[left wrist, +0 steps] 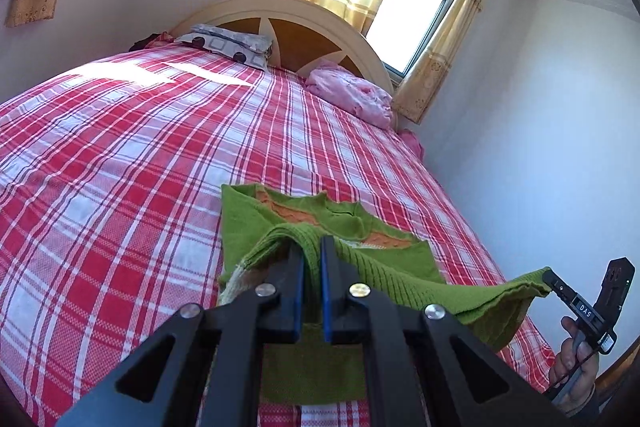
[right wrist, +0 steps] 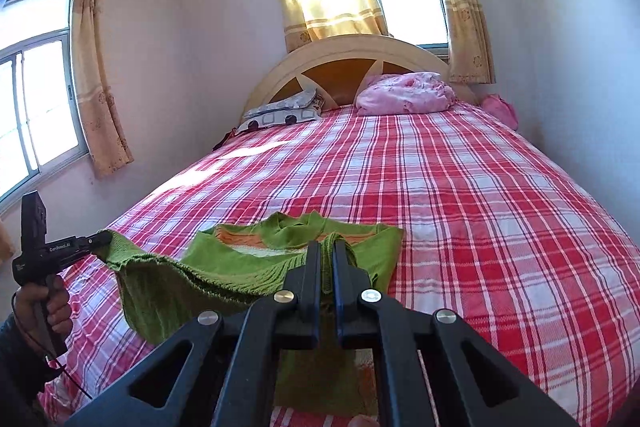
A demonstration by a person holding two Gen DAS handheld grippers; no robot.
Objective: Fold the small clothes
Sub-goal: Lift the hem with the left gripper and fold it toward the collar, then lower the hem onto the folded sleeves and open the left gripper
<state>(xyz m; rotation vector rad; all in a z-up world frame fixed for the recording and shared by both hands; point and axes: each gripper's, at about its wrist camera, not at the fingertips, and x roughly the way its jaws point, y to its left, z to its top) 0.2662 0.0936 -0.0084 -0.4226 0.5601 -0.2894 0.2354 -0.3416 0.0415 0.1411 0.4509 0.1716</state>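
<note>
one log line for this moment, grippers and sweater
left gripper: shut on green sweater hem | right gripper: shut on hem | hem lifted | neck end on plaid bed

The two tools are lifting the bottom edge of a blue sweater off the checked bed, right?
Almost. The sweater is green with an orange band, not blue. The right wrist view shows it clearly: the right tool and left tool each pinch its ribbed edge, lifted above the checked bed.
</note>
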